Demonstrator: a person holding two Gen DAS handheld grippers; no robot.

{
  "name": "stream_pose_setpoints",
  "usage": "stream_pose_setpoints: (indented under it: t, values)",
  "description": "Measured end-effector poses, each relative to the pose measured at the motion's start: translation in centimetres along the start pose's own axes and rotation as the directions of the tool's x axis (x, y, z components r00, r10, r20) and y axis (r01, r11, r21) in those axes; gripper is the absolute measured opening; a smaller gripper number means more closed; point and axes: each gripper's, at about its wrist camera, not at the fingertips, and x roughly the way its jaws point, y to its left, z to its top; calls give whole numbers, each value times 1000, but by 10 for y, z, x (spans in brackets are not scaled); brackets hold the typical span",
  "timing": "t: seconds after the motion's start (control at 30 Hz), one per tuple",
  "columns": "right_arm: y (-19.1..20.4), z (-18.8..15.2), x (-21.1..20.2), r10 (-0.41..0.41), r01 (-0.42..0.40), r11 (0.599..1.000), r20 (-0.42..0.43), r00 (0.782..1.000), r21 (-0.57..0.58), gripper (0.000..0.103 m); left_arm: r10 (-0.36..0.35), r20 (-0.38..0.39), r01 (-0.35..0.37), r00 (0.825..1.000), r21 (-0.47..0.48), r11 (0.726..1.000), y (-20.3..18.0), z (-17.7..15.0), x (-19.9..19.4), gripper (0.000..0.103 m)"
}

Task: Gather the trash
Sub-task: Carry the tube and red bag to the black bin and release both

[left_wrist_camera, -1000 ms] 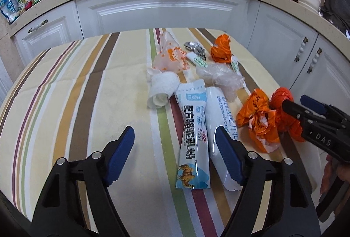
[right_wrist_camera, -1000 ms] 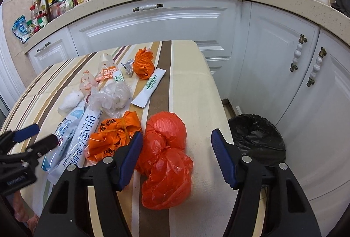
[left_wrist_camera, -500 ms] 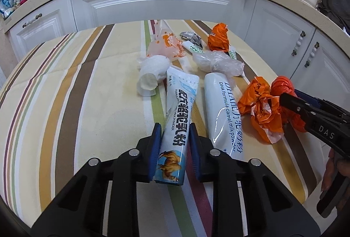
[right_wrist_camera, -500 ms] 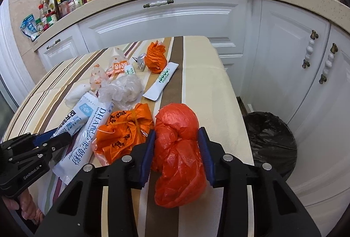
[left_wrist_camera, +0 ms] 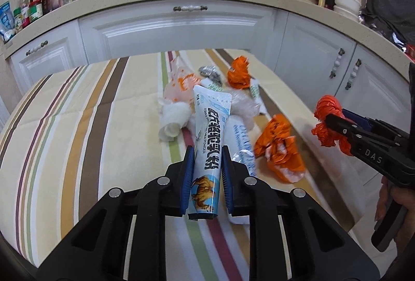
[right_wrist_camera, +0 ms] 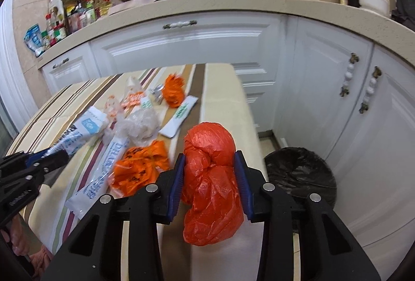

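My left gripper [left_wrist_camera: 206,152] holds a blue-and-white milk powder packet [left_wrist_camera: 210,120] by its lower end, lifted and tilted off the striped table [left_wrist_camera: 77,125]; its jaws are still closing on it. The right gripper [right_wrist_camera: 209,160] is shut on a red plastic bag [right_wrist_camera: 212,203], raised above the table's right edge. In the left wrist view, that red bag [left_wrist_camera: 327,107] hangs at the right in the right gripper [left_wrist_camera: 334,121]. In the right wrist view, the left gripper [right_wrist_camera: 52,156] with the packet [right_wrist_camera: 87,126] sits at the left.
Left on the table are an orange bag [right_wrist_camera: 142,167], a white packet [right_wrist_camera: 103,172], clear plastic [right_wrist_camera: 140,125], a crumpled tissue [left_wrist_camera: 173,117] and several small wrappers. A black-lined trash bin [right_wrist_camera: 301,172] stands on the floor right of the table, before white cabinets.
Both grippers went from open to shut: the left on the milk powder packet, the right on the red bag. Both things then rose off the table.
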Motion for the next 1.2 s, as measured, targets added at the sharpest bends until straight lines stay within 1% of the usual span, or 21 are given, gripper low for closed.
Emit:
stream_pose_setpoints:
  t: [0.13,0.33,0.53,0.7,0.83,1.0,1.2]
  values:
    - [-21,3,-6,-49,49,998,23,999,27,38,-44,29,43,999,33,999,-19,15,-2,20]
    - [-66,3,-11,-151,147,986,37,988,83,38,-131,54,125,990,101,987,-70,38,15,20]
    - [-106,2,-8,-216,212,970,32,976,116,38,-194,15,189,981,161,969,-126,53,46,20]
    - [-132,2,-1,-246,241,960,21,969,140,38,-208,-23,208,978,218,954,-167,59,72,20]
    - [-148,3,3,-263,257,954,17,965,157,38,-216,-69,226,974,234,946,-190,62,91,20]
    - [-163,6,11,-272,267,949,12,962,167,38,-212,-87,228,973,269,936,-212,67,110,20]
    - [-176,12,21,-282,275,945,14,959,177,38,-223,-98,242,970,277,930,-234,80,128,20]
